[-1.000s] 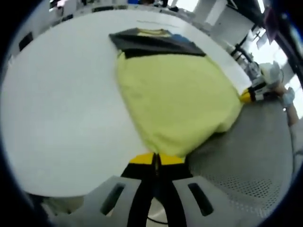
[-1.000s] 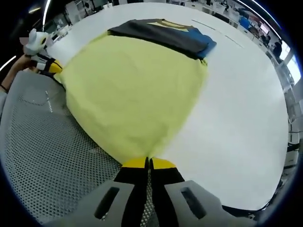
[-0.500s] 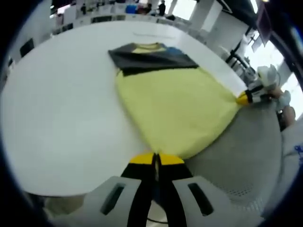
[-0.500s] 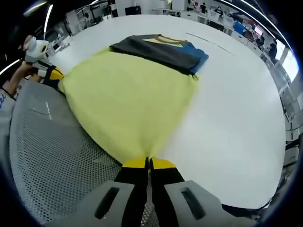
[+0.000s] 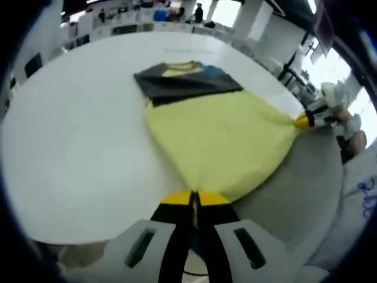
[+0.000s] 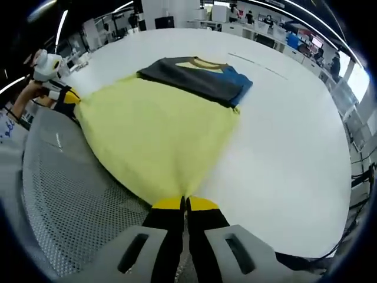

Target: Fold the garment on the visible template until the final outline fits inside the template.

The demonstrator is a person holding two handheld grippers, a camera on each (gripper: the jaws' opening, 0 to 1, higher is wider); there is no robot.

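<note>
Over the last second the yellow shirt [image 5: 221, 138] has been drawn taut and lifted along its near hem, and the dark folded part at its far end now sits further from both cameras. The left gripper [image 5: 194, 199] has its jaws closed on one near corner of the hem, and the right gripper [image 6: 185, 204] is closed on the other corner. In the left gripper view the right gripper [image 5: 306, 121] appears at the far right, pinching the cloth. The shirt's far part, dark grey with a blue patch, lies flat on the white table [image 6: 294, 130]. A grey mesh garment [image 6: 65, 200] shows near left.
</note>
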